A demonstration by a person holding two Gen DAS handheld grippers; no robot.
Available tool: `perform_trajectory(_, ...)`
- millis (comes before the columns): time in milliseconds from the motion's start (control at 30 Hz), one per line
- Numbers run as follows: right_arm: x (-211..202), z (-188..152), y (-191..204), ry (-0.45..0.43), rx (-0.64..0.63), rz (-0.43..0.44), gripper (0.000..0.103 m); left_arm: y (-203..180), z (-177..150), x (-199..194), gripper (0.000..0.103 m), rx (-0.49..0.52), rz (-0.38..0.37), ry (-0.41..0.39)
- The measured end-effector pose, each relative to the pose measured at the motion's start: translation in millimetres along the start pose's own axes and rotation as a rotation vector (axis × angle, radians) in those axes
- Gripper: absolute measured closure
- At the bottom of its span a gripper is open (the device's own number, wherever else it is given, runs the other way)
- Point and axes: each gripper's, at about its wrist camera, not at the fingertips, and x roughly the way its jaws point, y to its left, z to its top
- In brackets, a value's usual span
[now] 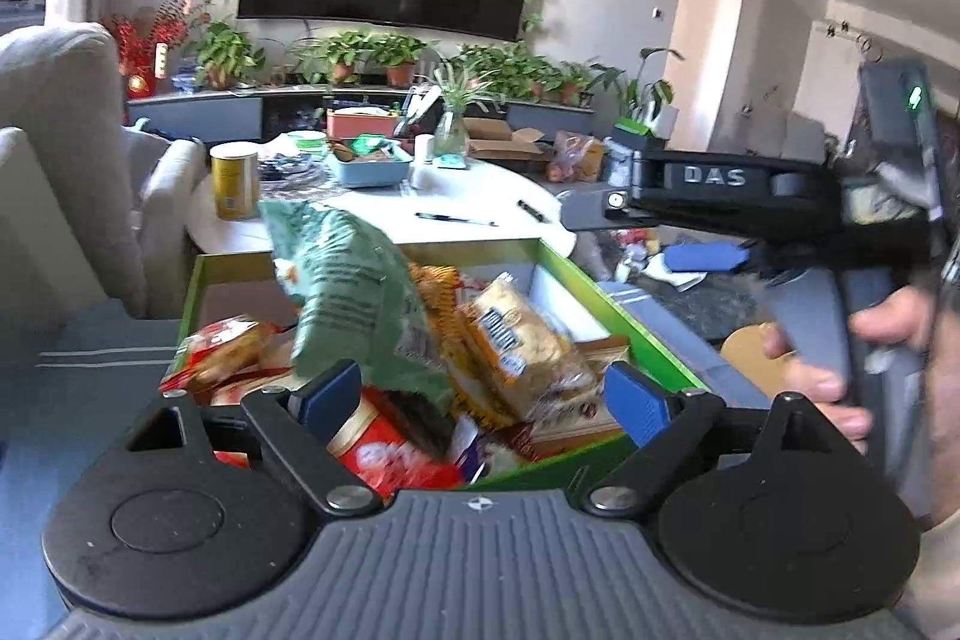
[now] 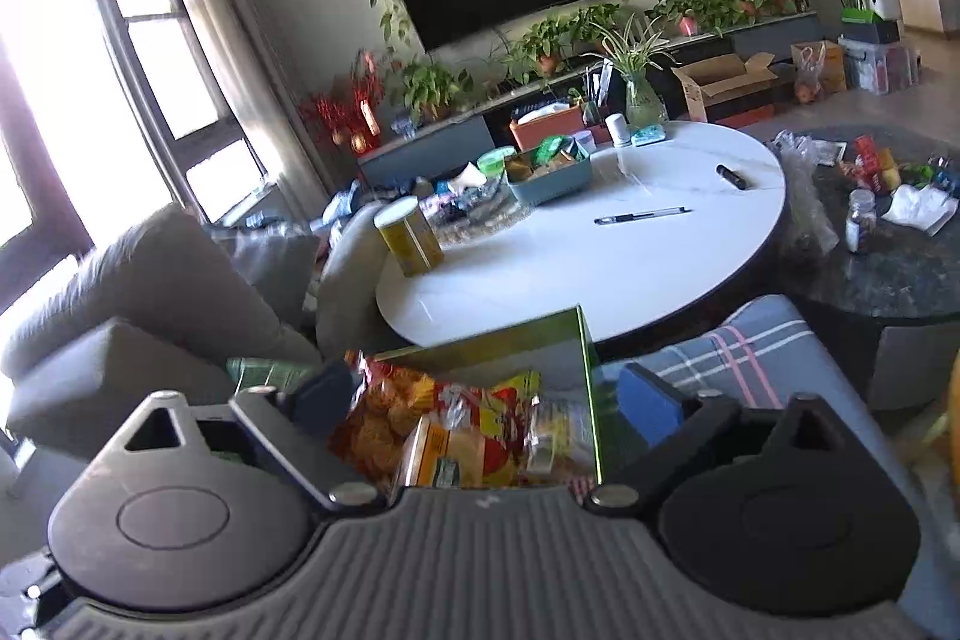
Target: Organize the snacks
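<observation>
A green cardboard box [image 1: 630,322] full of snack packets sits below both grippers. In the left wrist view my left gripper [image 1: 486,400] is open above it. A green snack bag [image 1: 354,292] stands tilted against the left blue pad [image 1: 330,394]; whether it is held is unclear. An orange cracker packet [image 1: 522,346] and red packets [image 1: 222,352] lie in the box. My right gripper [image 2: 486,400] is open over the box [image 2: 522,340], above orange and yellow snack packets [image 2: 444,424]. The right tool also shows in the left wrist view [image 1: 750,196], held by a hand.
A round white table [image 2: 600,268] behind the box holds a yellow can [image 2: 411,238], a blue basket [image 2: 549,178], a pen [image 2: 642,216] and a vase. A grey sofa [image 2: 138,292] is at left. A dark table [image 2: 888,256] with small items is at right.
</observation>
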Motion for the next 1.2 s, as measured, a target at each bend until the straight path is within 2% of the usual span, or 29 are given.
perform_trajectory(33,-4.8,-0.3,7.3,0.025,-0.041,-0.004,0.032,-1.8,-1.7,-4.8,0.016,0.009,0.017,0.001)
perform_trajectory(100,-12.6,-4.6,20.4,0.051,-0.122,-0.036,0.031,-3.2,-4.2,-11.7,0.015,0.017,0.041,0.005)
perform_trajectory(300,-45.2,-23.8,49.6,0.055,-0.308,-0.142,0.031,-4.1,-16.2,-41.1,0.012,0.006,0.110,0.018)
perform_trajectory(533,-77.8,-37.2,63.5,0.053,-0.293,-0.136,0.031,4.2,-25.9,-74.0,0.011,-0.073,0.224,0.052)
perform_trajectory(833,-122.1,-68.8,79.8,0.022,-0.258,-0.160,0.031,-9.4,-39.9,-126.6,0.009,-0.071,0.340,0.016)
perform_trajectory(1200,-163.3,-96.7,90.2,-0.023,-0.263,-0.176,0.031,-29.0,-52.6,-173.8,0.005,-0.090,0.324,-0.026)
